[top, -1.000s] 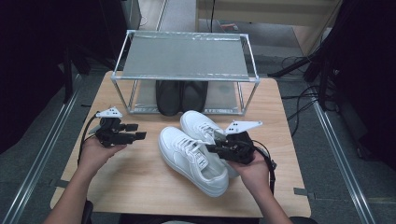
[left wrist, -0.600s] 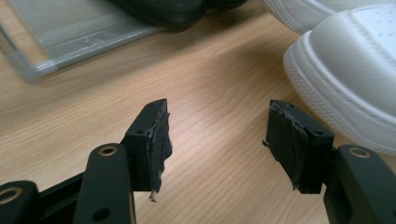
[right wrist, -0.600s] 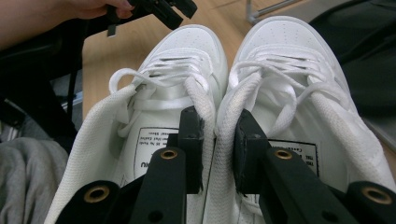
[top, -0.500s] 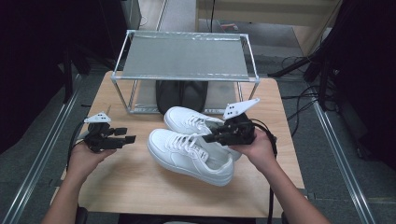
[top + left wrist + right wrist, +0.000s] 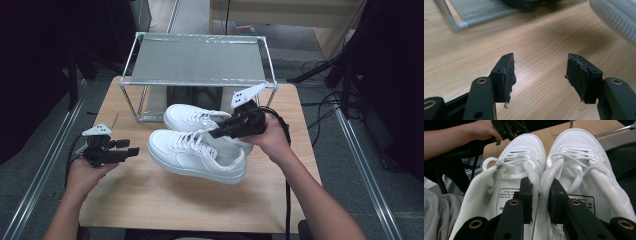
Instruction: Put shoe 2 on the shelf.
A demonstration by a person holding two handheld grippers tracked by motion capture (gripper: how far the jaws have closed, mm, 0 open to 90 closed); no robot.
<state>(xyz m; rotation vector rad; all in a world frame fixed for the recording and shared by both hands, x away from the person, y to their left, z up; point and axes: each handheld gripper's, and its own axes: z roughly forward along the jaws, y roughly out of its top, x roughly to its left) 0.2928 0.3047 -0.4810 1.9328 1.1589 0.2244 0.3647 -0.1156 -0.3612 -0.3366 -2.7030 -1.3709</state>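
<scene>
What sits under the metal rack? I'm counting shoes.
Under the rack, a pair of black shoes shows at the front; the top shelf covers their rear, and anything behind them is hidden.

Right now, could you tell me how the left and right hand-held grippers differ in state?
The left hand-held gripper has its jaws wide apart and empty; the right hand-held gripper is clamped on the inner collars of both white lace-up sneakers. Both have black jaws.

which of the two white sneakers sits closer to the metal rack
The far white sneaker, whose toe lies next to the metal rack. The near white sneaker lies on the person's side of it, farther from the rack.
</scene>
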